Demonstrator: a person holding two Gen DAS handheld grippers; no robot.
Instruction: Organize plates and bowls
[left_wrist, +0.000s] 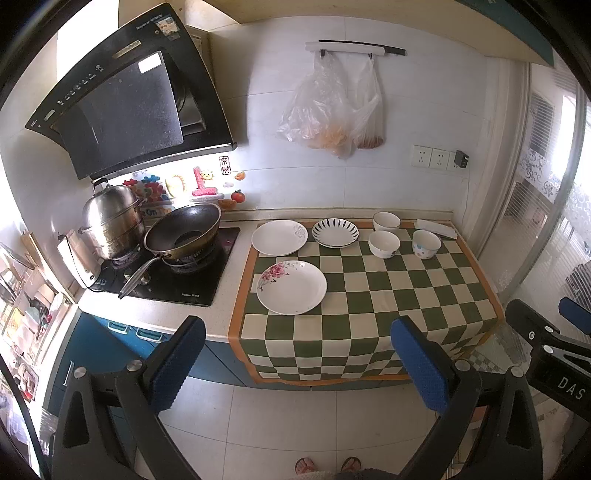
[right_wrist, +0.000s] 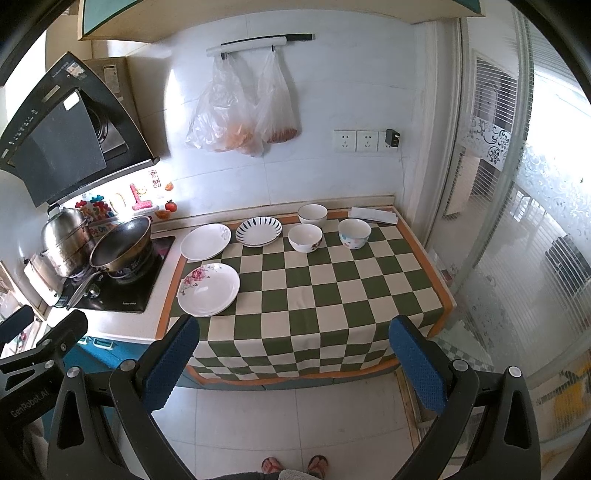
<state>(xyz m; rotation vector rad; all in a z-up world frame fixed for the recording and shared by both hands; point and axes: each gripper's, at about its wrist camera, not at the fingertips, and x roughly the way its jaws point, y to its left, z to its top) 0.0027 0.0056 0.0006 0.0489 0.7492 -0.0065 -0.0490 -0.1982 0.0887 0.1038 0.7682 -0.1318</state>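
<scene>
While I hold my left tongs (left_wrist: 299, 354) and right tongs (right_wrist: 295, 354) spread and empty above the floor, three plates (left_wrist: 291, 287) and three bowls (left_wrist: 384, 243) stand apart on the table (left_wrist: 388, 295).

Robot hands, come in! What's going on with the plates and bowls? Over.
Left gripper open, right gripper open, both empty, short of the counter. Three plates, three bowls spread unstacked on the checkered cloth. Nothing in the way.
</scene>
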